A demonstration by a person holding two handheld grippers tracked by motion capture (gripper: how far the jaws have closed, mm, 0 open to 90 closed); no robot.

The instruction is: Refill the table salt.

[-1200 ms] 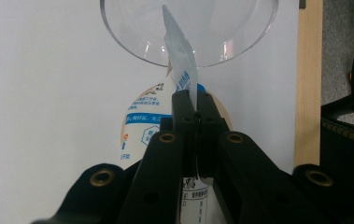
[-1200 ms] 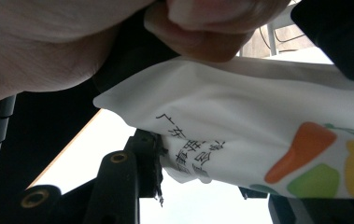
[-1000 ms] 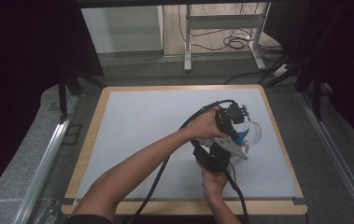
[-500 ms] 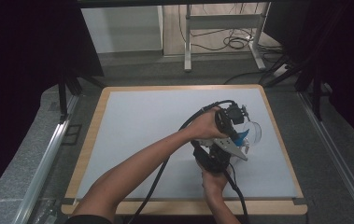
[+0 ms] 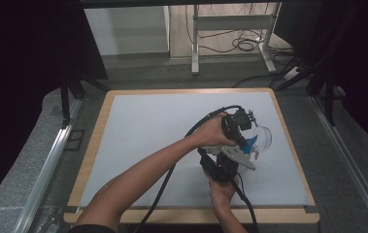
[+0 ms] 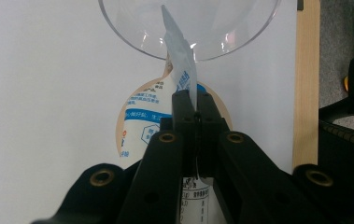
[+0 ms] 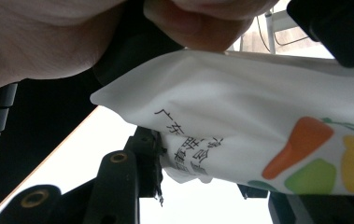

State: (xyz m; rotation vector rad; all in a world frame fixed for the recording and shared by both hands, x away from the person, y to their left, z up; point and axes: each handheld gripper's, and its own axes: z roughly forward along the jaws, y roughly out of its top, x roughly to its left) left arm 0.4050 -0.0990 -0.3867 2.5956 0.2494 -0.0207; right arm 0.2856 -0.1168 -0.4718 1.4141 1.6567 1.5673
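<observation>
Running lengthwise away from your left hand-held gripper [image 6: 196,109], the pouch [image 6: 180,77] points its torn end into the clear bowl [image 6: 240,32] on the bench [image 5: 147,126]. Left clamps its top edge; your right hand-held gripper [image 7: 198,175] grips its bottom.

Chinese characters "广东" on pouch [image 7: 258,135]
</observation>
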